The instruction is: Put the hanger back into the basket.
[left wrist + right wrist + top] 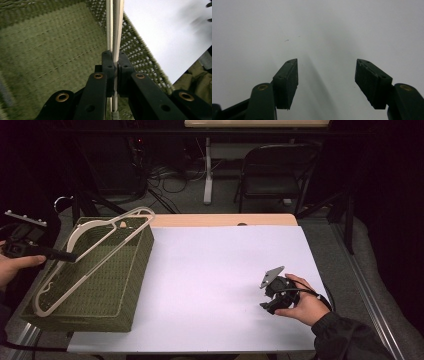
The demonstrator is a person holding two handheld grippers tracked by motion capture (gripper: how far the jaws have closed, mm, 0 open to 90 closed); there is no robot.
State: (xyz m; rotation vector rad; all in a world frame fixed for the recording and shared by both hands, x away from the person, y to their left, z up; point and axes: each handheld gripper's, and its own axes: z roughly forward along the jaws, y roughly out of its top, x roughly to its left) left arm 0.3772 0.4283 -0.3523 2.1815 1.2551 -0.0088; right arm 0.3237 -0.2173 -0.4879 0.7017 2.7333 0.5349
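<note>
From the high view I see a white table top [220, 285] with a green woven basket [125, 290] standing at its left edge. A cream plastic coat hanger [107, 240] lies slanted across the basket's open top, its hook toward the far side. My left gripper [70, 256] reaches in from the left and is clamped on the hanger's near arm; in the left gripper view the pads [108, 68] press a pale bar [117, 30] from both sides, above the basket's mesh floor [50, 55]. My right gripper [278, 292] rests well apart on the right of the table, held in a hand [305, 307]. Its jaws stand wide apart with nothing between them, over bare white surface [324, 30].
</note>
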